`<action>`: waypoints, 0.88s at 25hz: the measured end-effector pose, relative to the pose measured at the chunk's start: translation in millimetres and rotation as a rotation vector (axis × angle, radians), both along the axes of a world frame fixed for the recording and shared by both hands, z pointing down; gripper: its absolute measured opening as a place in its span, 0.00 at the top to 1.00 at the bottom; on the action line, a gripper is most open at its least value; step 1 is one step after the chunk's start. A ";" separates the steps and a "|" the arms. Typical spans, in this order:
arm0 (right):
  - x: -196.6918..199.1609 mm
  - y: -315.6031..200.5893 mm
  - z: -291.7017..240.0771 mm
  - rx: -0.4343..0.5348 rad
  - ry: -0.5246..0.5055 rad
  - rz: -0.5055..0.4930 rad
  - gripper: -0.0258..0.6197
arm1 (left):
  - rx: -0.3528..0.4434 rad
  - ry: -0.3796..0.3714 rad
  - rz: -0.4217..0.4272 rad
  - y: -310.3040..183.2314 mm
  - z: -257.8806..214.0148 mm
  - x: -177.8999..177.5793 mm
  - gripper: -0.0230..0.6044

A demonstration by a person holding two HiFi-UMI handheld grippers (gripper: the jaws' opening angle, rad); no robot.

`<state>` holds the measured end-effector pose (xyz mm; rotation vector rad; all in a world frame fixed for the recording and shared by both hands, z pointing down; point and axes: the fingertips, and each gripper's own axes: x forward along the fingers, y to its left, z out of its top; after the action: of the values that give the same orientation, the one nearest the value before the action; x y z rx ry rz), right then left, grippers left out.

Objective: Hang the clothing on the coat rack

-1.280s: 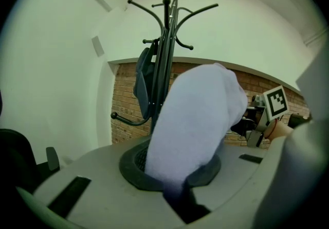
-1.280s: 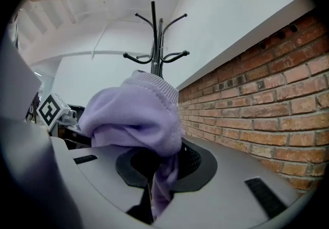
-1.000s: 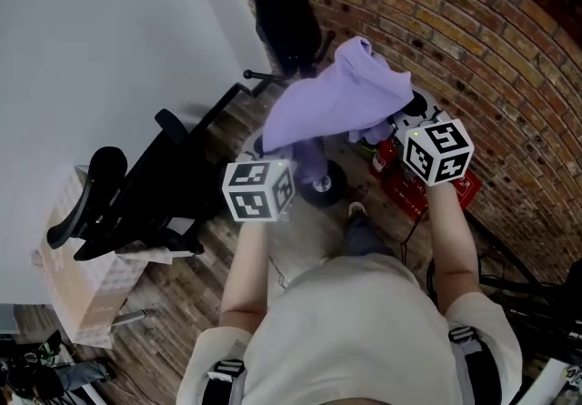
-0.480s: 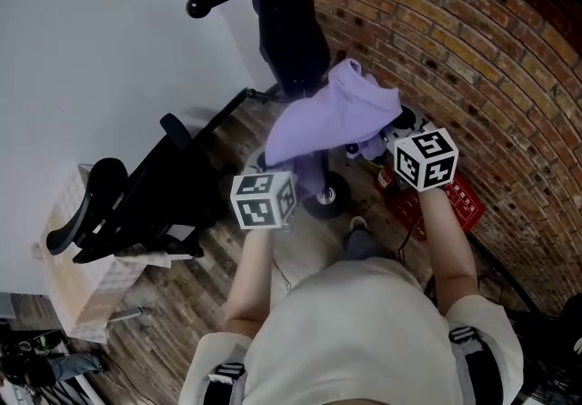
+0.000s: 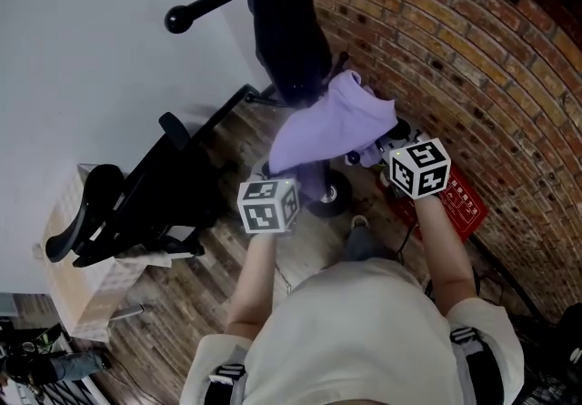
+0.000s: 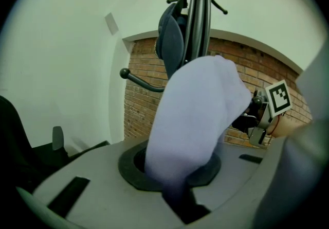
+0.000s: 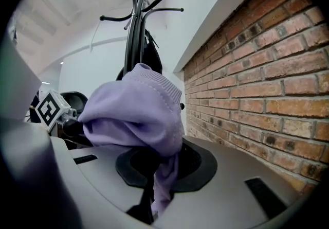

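Note:
A purple garment [image 5: 332, 126] hangs bunched between my two grippers, right beside the pole of the black coat rack [image 5: 289, 25]. The left gripper [image 5: 305, 177] is shut on its lower left part, and in the left gripper view the cloth [image 6: 193, 115] rises out of the jaws in front of the rack's pole [image 6: 198, 12]. My right gripper [image 5: 377, 150] is shut on the garment's right end. In the right gripper view the ribbed purple cloth [image 7: 136, 115] is pinched between the jaws, with the rack's hooks [image 7: 139, 12] above. A dark item [image 6: 172, 37] hangs on the rack.
A brick wall [image 5: 473, 57] runs along the right, close to the rack. A black office chair [image 5: 136, 203] and a cardboard box [image 5: 86, 289] stand at the left. A red crate [image 5: 459, 203] lies on the wooden floor by the rack's round base [image 5: 329, 196].
Both grippers have carried the purple garment closer to the rack's pole. More of the rack's upper part and its ball-tipped hook now shows.

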<state>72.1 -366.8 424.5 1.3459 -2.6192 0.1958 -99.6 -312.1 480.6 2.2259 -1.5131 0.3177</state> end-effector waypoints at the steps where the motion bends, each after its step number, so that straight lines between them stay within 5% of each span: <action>1: -0.3 0.3 4.8 -0.008 0.000 -0.001 0.90 | -0.007 0.003 0.001 0.4 2.7 1.6 0.90; 22: -37.5 30.6 79.3 -0.081 -0.013 -0.083 0.89 | -0.040 0.079 0.073 1.1 52.1 58.7 0.89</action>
<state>34.6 -336.2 503.8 1.2114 -2.6405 0.2961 -40.9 -311.0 532.7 2.2392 -1.3749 0.2763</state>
